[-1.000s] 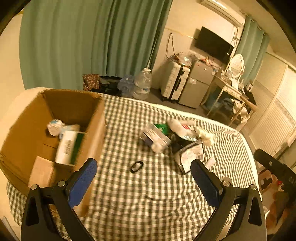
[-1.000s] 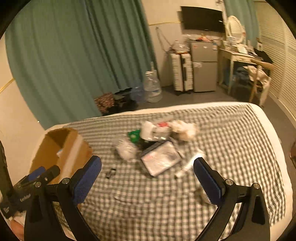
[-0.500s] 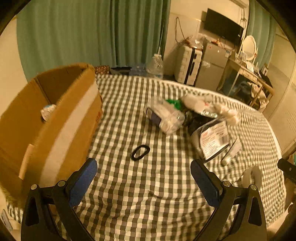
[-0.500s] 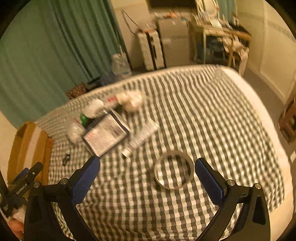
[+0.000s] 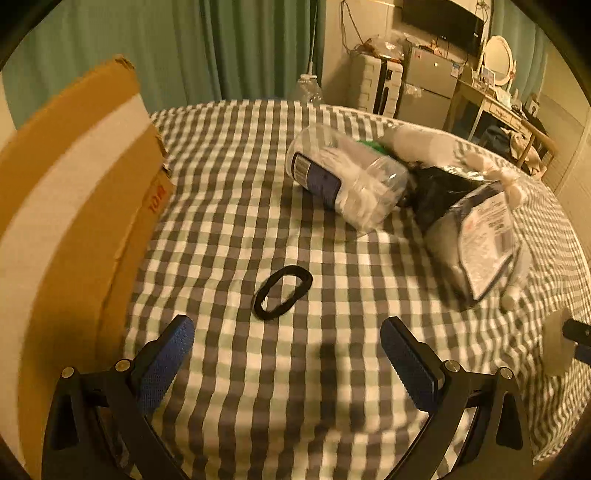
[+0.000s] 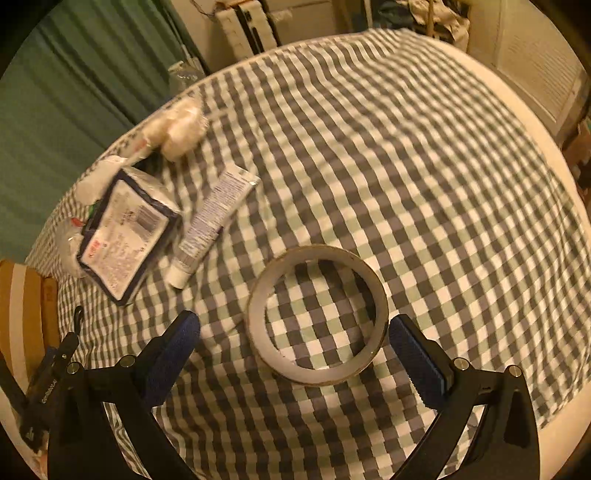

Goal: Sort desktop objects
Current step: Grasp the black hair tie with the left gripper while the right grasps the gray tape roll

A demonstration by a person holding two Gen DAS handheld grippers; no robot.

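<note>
Both grippers spread wide, nothing held. Left gripper [image 5: 282, 347] sits just short of the black oval elastic band [image 5: 282, 291], flat on the green-and-grey checked cloth [image 5: 229, 206], near the brown cardboard box [image 5: 70, 206]. Right gripper [image 6: 293, 338] straddles the near rim of the pale cardboard tape ring [image 6: 317, 314]. Advice: drop 1 finger inside the ring, 1 outside, pinch the wall; for the band, press low, it's thin.

Warm-lit room with green curtains

Green curtains [image 5: 229, 48] hang behind a checked cloth [image 5: 295, 229]. By the far wall stand a white suitcase [image 5: 373, 83], a small fridge [image 5: 428, 88] and a desk [image 5: 495, 107] with a round mirror [image 5: 496, 59]; a dark TV [image 5: 441, 16] hangs above.
</note>
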